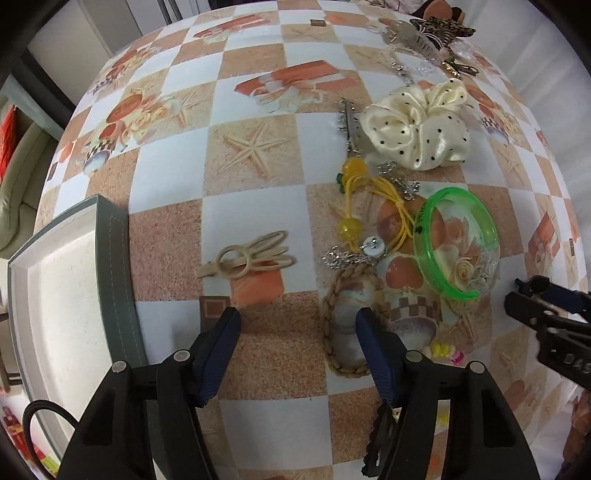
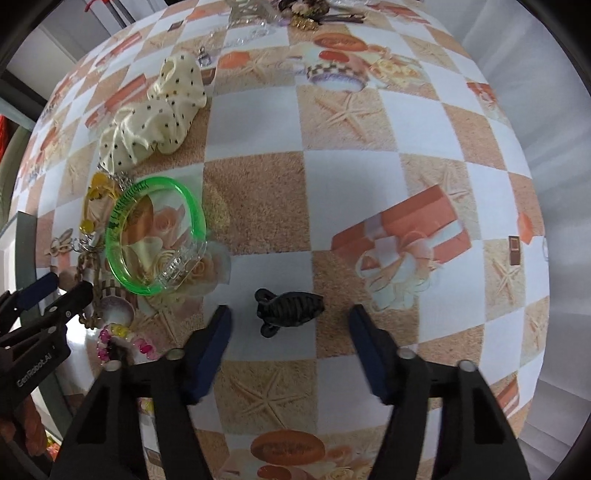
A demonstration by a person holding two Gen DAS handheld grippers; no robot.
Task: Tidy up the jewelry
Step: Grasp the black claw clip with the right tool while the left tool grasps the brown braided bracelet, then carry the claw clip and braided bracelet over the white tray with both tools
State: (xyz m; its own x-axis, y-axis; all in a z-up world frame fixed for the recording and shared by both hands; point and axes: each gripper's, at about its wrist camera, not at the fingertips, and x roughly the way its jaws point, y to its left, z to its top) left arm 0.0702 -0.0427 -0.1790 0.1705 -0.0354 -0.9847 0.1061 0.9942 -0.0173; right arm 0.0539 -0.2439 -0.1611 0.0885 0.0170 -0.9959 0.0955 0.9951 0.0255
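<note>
My left gripper [image 1: 297,317] is open and empty above the table, with a beige hair clip [image 1: 245,258] just ahead to its left. A grey jewelry box [image 1: 114,266] with a white lining stands at the left. A green bangle [image 1: 456,242], a yellow beaded hair tie [image 1: 369,199], a cream dotted scrunchie [image 1: 417,127] and a silver clip [image 1: 349,123] lie ahead to the right. My right gripper [image 2: 290,315] is open, its fingers on either side of a black claw clip [image 2: 290,308] on the table. The bangle [image 2: 155,236] and scrunchie [image 2: 155,114] show to its left.
More clips and hair accessories [image 1: 432,33] lie at the far edge of the table. A small pink and yellow bead bracelet [image 2: 122,341] lies near the left gripper. The tablecloth [image 2: 369,155] is checkered with starfish prints. The table edge drops off at the right.
</note>
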